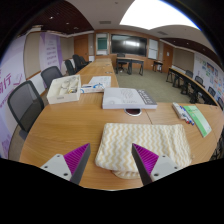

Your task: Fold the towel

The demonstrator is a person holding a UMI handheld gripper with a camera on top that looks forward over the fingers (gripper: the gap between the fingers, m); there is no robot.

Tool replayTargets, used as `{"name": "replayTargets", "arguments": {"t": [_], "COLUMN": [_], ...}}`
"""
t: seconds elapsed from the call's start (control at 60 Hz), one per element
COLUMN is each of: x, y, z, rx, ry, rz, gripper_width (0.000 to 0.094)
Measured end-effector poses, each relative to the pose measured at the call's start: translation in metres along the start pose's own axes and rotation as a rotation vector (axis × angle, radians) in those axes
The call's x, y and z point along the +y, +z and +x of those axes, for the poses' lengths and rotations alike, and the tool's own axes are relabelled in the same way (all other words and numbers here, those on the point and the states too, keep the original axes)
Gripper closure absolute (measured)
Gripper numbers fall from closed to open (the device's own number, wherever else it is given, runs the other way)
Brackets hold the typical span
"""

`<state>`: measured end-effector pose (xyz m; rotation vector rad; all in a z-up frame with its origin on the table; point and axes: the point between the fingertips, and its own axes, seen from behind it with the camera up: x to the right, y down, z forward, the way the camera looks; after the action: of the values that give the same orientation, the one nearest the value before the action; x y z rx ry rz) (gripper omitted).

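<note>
A cream towel [140, 143] with a pale zigzag pattern lies flat on the wooden table [60, 130], just ahead of my fingers and slightly to the right of them. Its near edge reaches in between the fingertips. My gripper [112, 158] is open and wide apart, hovering above the table. The left finger's purple pad [76, 158] is over bare wood beside the towel. The right finger's pad [145, 158] is over the towel. Nothing is held.
Beyond the towel sit a white flat box [122, 97], a white basket [64, 89] and papers [96, 85]. A green item [200, 120] lies at the right. Office chairs [26, 108] line the left side. A screen [126, 44] hangs on the far wall.
</note>
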<state>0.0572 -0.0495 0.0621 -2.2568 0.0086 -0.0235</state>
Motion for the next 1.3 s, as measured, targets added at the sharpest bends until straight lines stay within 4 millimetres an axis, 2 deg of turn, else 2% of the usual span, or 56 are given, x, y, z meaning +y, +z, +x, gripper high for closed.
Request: {"name": "replayTargets", "arguments": {"t": [0.133,0.217,0.25,0.333,0.433,0.45,0.583,0.65,0.717,0.817,0.917,0.95,0.983,1.033,1.1,1.2,1.267,1.3], "x": [0.001,0.017,0.019,0.013,0.016,0.016,0.015,0.015,0.019,0.01,-0.018,-0.034,-0.049,-0.069,-0.078,-0.056,-0.033,-0.027], "y": [0.058,0.083,0.086,0.091,0.091,0.091,0.092,0.088,0.072,0.041,-0.003,-0.02,-0.031,-0.044,-0.039,-0.005,0.023,0.028], "z": [-0.005,0.0,-0.001,0.004,0.017,0.02,0.015,0.002,-0.019,-0.064,-0.111,-0.122,-0.123,-0.113,-0.087,-0.035,0.011,0.026], "rx": [0.046,0.085,0.086,0.115,0.167,0.179,0.159,0.105,0.036,-0.111,-0.292,-0.338,-0.373,-0.406,-0.39,-0.313,-0.255,-0.22], "ry": [-0.03,-0.031,-0.023,-0.015,-0.047,-0.052,-0.102,-0.088,-0.068,-0.014,0.07,0.092,0.11,0.129,0.136,0.141,0.124,0.105], "rz": [-0.041,-0.087,-0.087,-0.06,-0.051,-0.052,-0.07,-0.079,-0.098,-0.092,-0.071,-0.054,-0.03,0.008,0.025,-0.037,-0.063,-0.072], "gripper_width": [0.0085,0.0097,0.0128,0.0355,0.0786,0.0818,0.0895,0.0899,0.0899,0.09,0.09,0.09,0.0899,0.0899,0.0899,0.0896,0.0884,0.0866]}}
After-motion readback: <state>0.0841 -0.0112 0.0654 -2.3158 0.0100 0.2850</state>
